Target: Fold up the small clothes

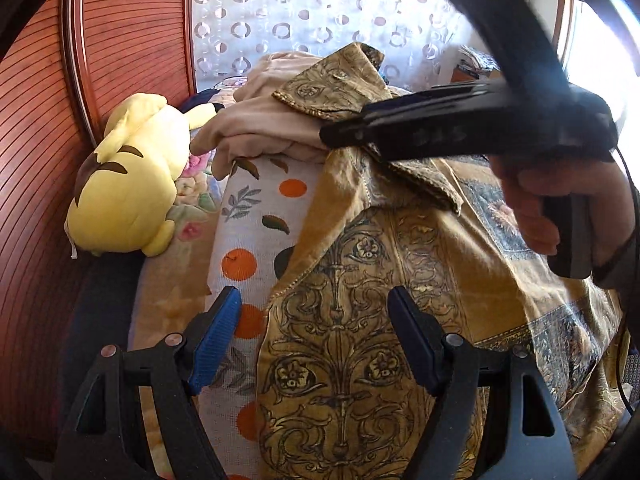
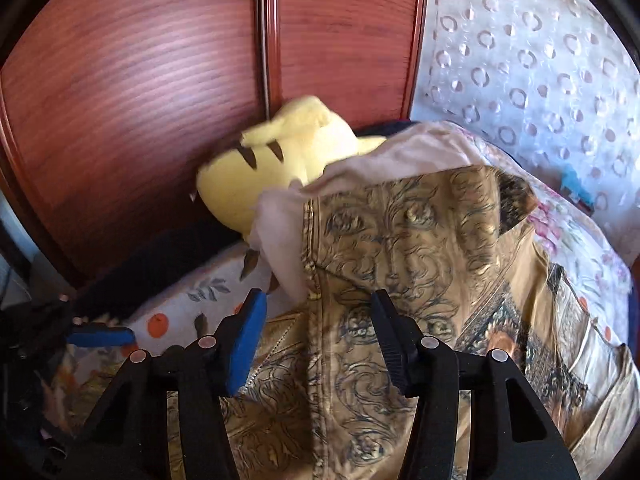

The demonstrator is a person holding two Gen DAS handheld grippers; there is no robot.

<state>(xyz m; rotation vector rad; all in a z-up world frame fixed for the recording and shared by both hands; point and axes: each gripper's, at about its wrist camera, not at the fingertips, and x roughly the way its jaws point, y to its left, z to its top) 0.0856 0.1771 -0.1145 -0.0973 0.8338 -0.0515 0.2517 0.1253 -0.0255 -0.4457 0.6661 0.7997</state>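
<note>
A gold garment with dark ornate print (image 1: 360, 300) lies spread over the bed, also filling the right wrist view (image 2: 400, 240). A pale pink garment (image 1: 256, 128) lies behind it, also in the right wrist view (image 2: 360, 160). My left gripper (image 1: 316, 320) is open just above the gold garment's left edge, nothing between its blue pads. My right gripper (image 2: 316, 316) is open over the gold cloth; seen from the left wrist view (image 1: 400, 132) it hovers above a folded-over flap of the garment, a hand on its handle.
A yellow plush toy (image 1: 128, 184) lies against the red wooden headboard (image 1: 120, 40). A white cloth with orange dots and leaves (image 1: 256, 216) lies under the gold garment. A patterned white curtain (image 1: 320, 8) hangs behind. The left gripper's blue pad (image 2: 100, 336) shows at left.
</note>
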